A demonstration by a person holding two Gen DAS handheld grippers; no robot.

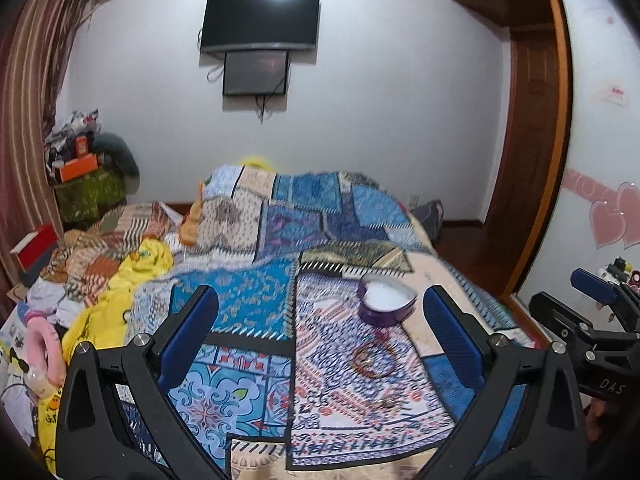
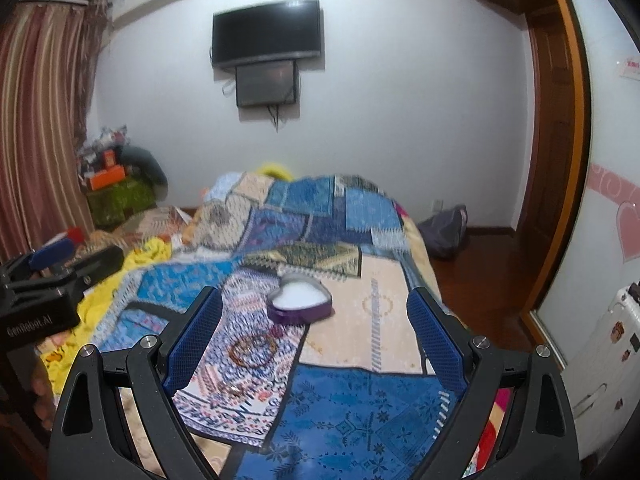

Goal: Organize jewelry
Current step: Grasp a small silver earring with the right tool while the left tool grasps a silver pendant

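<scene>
A purple heart-shaped box (image 1: 386, 300) with a white lining lies open on the patchwork bedspread; it also shows in the right wrist view (image 2: 300, 303). Just in front of it lie bangles (image 1: 375, 358), seen too in the right wrist view (image 2: 252, 350). A small pale piece of jewelry (image 1: 384, 402) lies nearer, also in the right wrist view (image 2: 236, 390). My left gripper (image 1: 320, 316) is open and empty above the bed. My right gripper (image 2: 316, 316) is open and empty, right of the left one.
The patchwork bedspread (image 1: 256, 292) covers the bed. Yellow clothes (image 1: 132, 280) and clutter lie at its left. A wall TV (image 1: 260, 20) hangs at the back. A wooden door frame (image 1: 532, 140) and a white cabinet (image 2: 600, 352) stand at right. A dark bag (image 2: 444, 232) lies on the floor.
</scene>
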